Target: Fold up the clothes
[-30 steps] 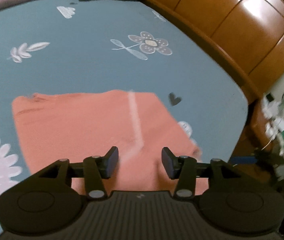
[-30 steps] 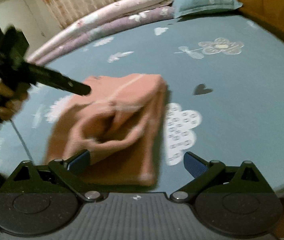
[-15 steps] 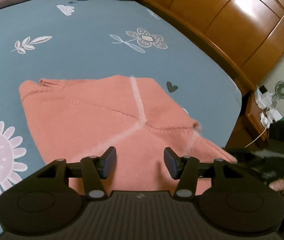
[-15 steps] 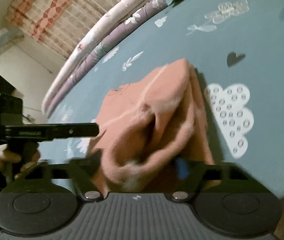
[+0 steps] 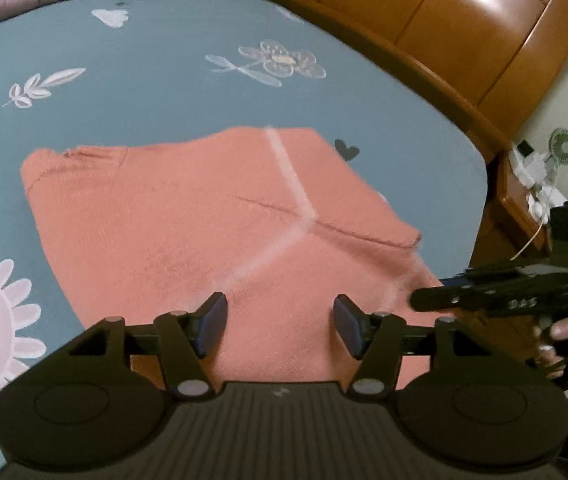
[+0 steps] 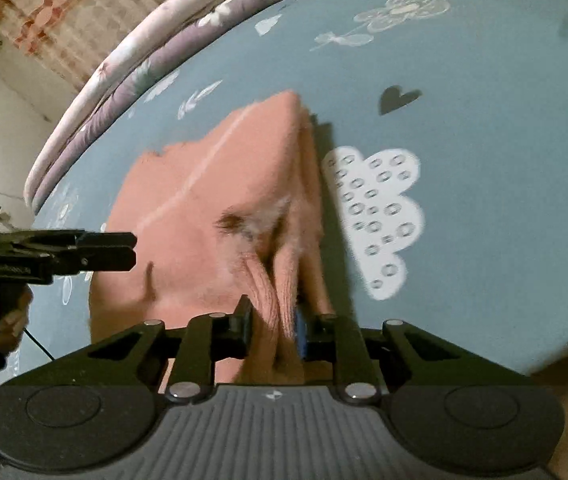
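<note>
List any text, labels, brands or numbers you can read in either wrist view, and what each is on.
No text can be read in full.
Pale lettering on the side of the black right gripper, seen from the left wrist view: blurred, unreadable.
Pale lettering on the side of the black left gripper, seen from the right wrist view: blurred, unreadable.
Salmon-pink knitted sweater: no label showing.
Teal bedsheet: printed flowers, hearts and clouds only.

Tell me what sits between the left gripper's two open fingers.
In the left wrist view, only the salmon sweater shows between the left gripper fingers, which stand apart with nothing clamped. A pale stripe on the knit runs toward that gap.
</note>
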